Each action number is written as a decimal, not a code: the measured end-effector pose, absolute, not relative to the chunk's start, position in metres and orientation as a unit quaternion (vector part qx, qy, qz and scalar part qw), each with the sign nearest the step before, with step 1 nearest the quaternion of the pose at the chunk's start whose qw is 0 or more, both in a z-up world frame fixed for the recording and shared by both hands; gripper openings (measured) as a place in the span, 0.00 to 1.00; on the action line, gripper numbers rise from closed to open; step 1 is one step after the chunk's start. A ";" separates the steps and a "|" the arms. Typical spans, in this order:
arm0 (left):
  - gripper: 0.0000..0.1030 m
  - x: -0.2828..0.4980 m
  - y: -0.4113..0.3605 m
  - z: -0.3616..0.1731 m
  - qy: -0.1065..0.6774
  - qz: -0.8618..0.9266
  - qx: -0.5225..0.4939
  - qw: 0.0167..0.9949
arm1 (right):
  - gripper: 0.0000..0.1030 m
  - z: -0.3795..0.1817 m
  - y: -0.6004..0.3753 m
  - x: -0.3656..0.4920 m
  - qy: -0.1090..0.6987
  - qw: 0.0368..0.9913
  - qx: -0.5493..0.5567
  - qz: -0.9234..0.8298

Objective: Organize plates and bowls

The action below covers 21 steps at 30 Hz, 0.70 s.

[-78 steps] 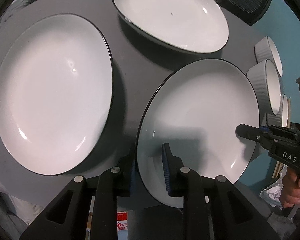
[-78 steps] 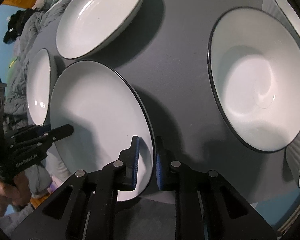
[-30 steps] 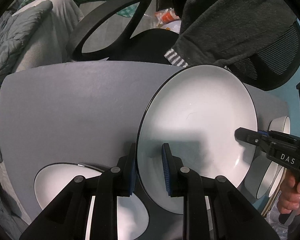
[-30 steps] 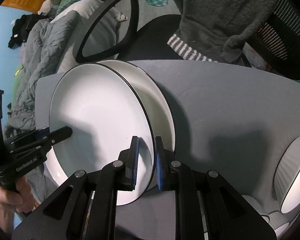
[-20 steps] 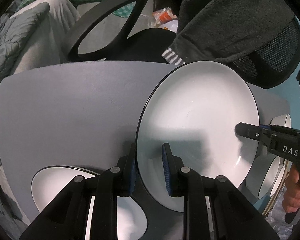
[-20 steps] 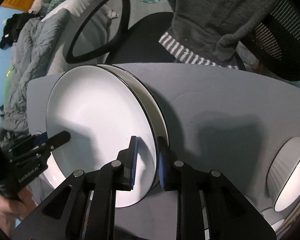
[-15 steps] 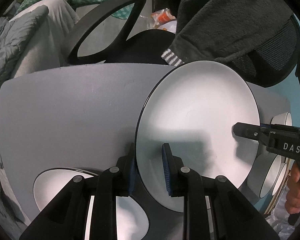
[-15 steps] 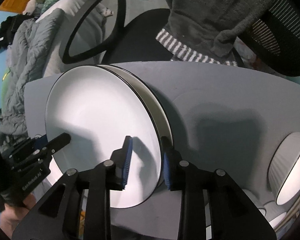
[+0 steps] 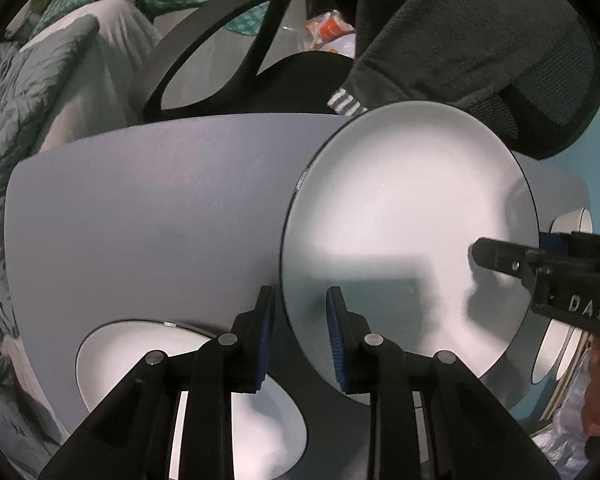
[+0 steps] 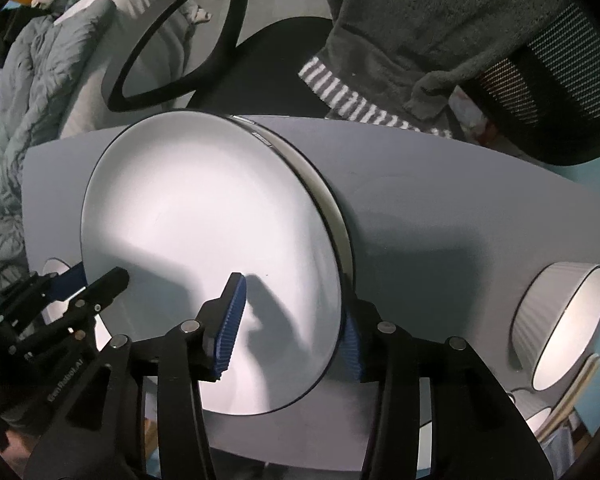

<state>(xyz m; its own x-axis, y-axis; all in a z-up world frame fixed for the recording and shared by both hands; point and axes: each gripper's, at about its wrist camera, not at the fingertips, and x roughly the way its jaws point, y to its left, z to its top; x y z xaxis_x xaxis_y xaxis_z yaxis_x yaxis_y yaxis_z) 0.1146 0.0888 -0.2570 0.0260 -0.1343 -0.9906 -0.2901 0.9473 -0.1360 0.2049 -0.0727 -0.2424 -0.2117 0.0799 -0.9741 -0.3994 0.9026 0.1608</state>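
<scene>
Two stacked plates (image 10: 204, 240); ribbed bowl (image 10: 560, 324) empty.

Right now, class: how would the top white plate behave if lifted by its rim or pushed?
The top plate looks like glazed ceramic: probably stiff, heavyish, breakable. Its glossy face may slip in a rim pinch. Nested on the plate beneath, a push would likely slide it, not tip it.

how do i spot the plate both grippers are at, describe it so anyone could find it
Start at the grey table in front of the black office chair. Near its left end sits a stack of plates. The one meant is the top plate: white, thin dark rim, with a hand-held gripper at each side edge.
</scene>
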 end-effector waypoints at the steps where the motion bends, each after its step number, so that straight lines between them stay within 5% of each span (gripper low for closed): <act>1: 0.25 0.113 0.090 -0.254 0.692 0.056 -0.155 0.702 | 0.43 -0.241 -0.073 0.204 0.752 0.620 -0.109 0.192; 7: 0.25 0.104 0.091 -0.246 0.684 0.056 -0.158 0.710 | 0.56 -0.233 -0.074 0.199 0.735 0.642 -0.135 0.168; 14: 0.26 0.093 0.088 -0.227 0.666 0.050 -0.150 0.729 | 0.56 -0.221 -0.075 0.190 0.718 0.658 -0.143 0.177; 21: 0.41 0.068 0.094 -0.191 0.631 0.054 -0.142 0.761 | 0.56 -0.187 -0.069 0.174 0.677 0.690 -0.174 0.186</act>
